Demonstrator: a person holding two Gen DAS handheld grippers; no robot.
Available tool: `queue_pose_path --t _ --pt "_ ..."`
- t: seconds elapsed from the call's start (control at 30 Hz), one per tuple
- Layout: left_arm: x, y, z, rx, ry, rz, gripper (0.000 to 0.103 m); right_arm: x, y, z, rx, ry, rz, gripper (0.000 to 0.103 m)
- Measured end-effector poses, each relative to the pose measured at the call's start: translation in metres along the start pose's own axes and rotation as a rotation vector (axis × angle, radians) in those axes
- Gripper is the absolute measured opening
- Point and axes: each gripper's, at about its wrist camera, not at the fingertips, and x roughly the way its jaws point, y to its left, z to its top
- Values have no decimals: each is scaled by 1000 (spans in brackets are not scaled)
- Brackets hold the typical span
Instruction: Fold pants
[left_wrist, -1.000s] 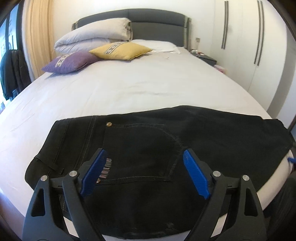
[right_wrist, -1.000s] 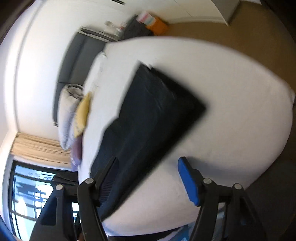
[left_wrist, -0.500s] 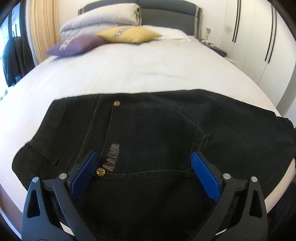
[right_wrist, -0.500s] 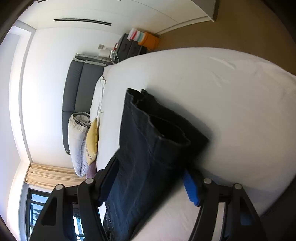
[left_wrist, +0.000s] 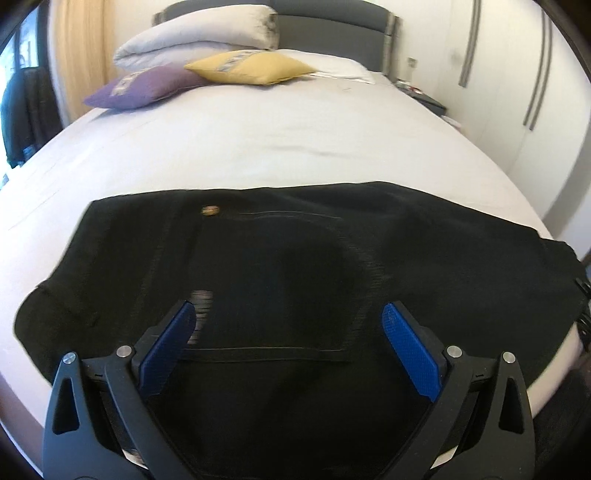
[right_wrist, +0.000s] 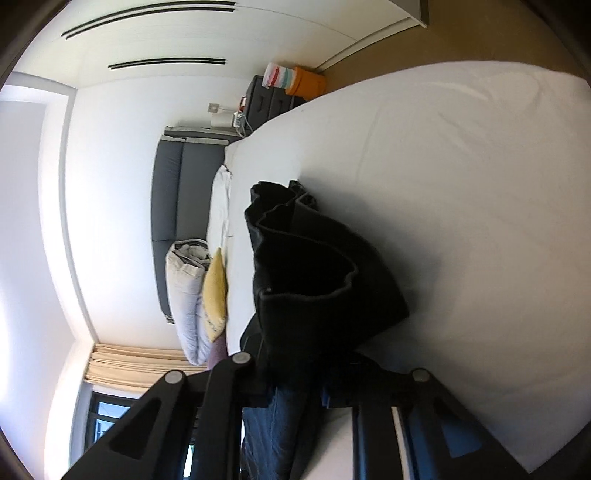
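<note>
Black jeans (left_wrist: 295, 280) lie flat across the near end of a white bed (left_wrist: 258, 140), waist at the left with a brass button (left_wrist: 209, 211), legs running right. My left gripper (left_wrist: 288, 325) is open and empty, hovering over the back pocket area. In the right wrist view, rolled sideways, my right gripper (right_wrist: 295, 391) is shut on the leg hems of the jeans (right_wrist: 314, 280), which bunch up between its jaws.
A purple cushion (left_wrist: 140, 86), a yellow cushion (left_wrist: 251, 66) and a folded grey duvet (left_wrist: 195, 33) lie at the headboard. A dark nightstand (right_wrist: 269, 101) and white wardrobes (left_wrist: 517, 74) stand to the right of the bed. Brown floor (right_wrist: 498, 33) lies beyond.
My right gripper moved onto the leg hems and closed on them. My left gripper stayed open over the waist area, with small shifts of view.
</note>
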Motion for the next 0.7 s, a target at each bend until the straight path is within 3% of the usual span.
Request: queue_pose_path --t 0.27,0.5,0.7 --pt "15 -41 0 59 39 -86 103 -14 -26 4 132 -31 144 18" --pt "20 -57 -3 77 57 -115 103 -16 -26 6 135 -32 224 19" --pt "16 -62 -12 83 64 -128 103 -22 -28 4 127 -41 238 15"
